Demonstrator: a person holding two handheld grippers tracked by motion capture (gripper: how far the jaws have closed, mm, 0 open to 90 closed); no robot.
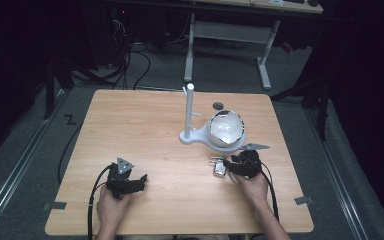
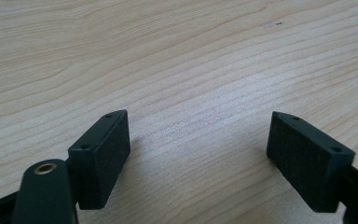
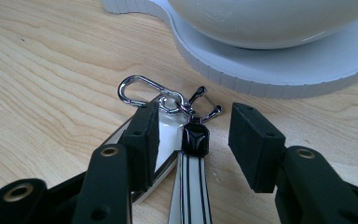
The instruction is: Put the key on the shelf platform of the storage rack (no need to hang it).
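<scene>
The right hand-held gripper (image 3: 193,140) straddles the keychain (image 3: 186,140), jaws wide; closing looks next. The left hand-held gripper (image 2: 198,154) rests wide, empty.

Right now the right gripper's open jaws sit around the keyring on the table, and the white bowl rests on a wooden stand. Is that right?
Not quite. The right gripper does straddle the keyring, but the white bowl rests on a white stand, not wooden; the right gripper view shows it.

Wooden table (image 1: 145,130); beyond it a desk frame (image 1: 230,32), floor cables (image 1: 130,60)
</scene>
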